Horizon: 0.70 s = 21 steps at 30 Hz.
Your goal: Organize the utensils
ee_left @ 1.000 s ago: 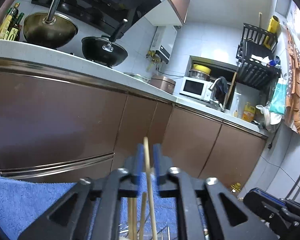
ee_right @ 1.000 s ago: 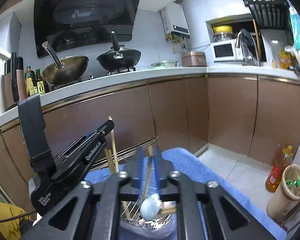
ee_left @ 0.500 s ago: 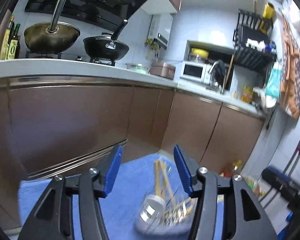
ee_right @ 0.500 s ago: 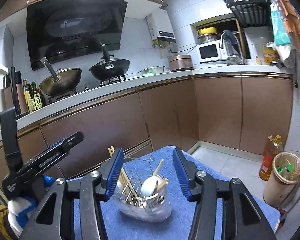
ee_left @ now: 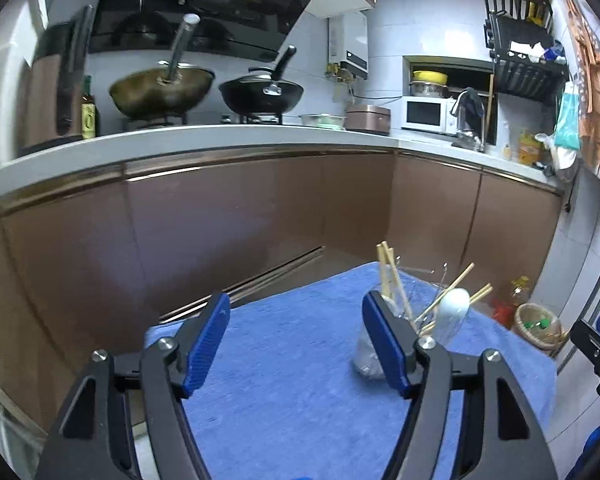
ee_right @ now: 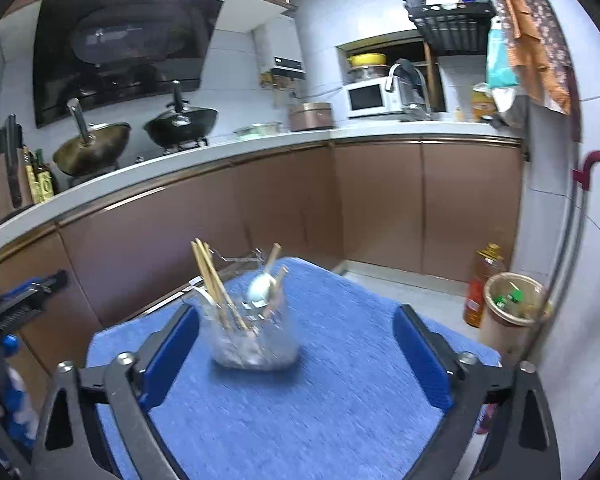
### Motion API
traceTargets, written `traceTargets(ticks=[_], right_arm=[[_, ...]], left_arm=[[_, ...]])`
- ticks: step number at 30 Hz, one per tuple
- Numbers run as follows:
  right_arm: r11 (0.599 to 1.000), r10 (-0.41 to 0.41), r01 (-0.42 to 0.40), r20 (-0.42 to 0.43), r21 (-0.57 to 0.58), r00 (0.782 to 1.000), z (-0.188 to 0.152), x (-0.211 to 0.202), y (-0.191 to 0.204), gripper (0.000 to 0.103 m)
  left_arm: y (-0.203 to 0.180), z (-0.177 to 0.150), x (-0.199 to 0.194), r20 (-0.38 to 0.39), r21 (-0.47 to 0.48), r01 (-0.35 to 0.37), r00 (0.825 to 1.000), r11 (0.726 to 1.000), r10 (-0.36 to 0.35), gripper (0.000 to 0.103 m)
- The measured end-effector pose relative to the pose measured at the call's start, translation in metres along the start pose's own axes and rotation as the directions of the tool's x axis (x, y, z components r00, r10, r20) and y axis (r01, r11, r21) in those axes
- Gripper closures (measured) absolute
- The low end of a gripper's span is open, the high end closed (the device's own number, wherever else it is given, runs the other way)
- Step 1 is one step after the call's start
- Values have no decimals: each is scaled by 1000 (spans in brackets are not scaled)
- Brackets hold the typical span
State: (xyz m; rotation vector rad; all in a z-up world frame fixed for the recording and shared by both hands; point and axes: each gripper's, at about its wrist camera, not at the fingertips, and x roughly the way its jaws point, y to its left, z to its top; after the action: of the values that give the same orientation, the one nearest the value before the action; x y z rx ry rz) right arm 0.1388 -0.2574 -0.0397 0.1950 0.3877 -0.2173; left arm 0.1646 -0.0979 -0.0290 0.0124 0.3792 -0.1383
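A clear utensil holder (ee_right: 256,340) stands on the blue towel (ee_right: 300,400), with wooden chopsticks (ee_right: 214,280) and a white spoon (ee_right: 259,286) standing in it. My right gripper (ee_right: 298,316) is drawn back from it; its jaws are opening wide, with nothing between the pads. In the left wrist view the holder (ee_left: 366,354) sits partly behind the right finger, chopsticks (ee_left: 390,276) and spoon (ee_left: 452,314) sticking up. My left gripper (ee_left: 296,304) is also opening and empty, to the left of the holder. Each gripper shows at the edge of the other's view.
Brown cabinets (ee_right: 380,208) run under a white counter (ee_left: 220,140) with two woks (ee_left: 260,94), a microwave (ee_right: 374,98) and bottles. An oil bottle (ee_right: 482,288) and a waste basket (ee_right: 512,304) stand on the floor to the right of the table.
Both grippers were shut on chopsticks over the holder. They have let go, opened wide and pulled back, so the holder now stands farther ahead with the utensils in it.
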Motion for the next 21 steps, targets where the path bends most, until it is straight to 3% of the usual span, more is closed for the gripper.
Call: traceTargets(ticks=[10, 21], right_arm=[[998, -57, 57, 5, -4, 998, -20, -22, -2, 0], [992, -128, 128, 77, 6, 989, -21, -48, -9, 0]], left_arm=[[14, -10, -49, 55, 26, -19, 998, 999, 18, 36], [12, -12, -70, 87, 45, -48, 995, 998, 44, 35]])
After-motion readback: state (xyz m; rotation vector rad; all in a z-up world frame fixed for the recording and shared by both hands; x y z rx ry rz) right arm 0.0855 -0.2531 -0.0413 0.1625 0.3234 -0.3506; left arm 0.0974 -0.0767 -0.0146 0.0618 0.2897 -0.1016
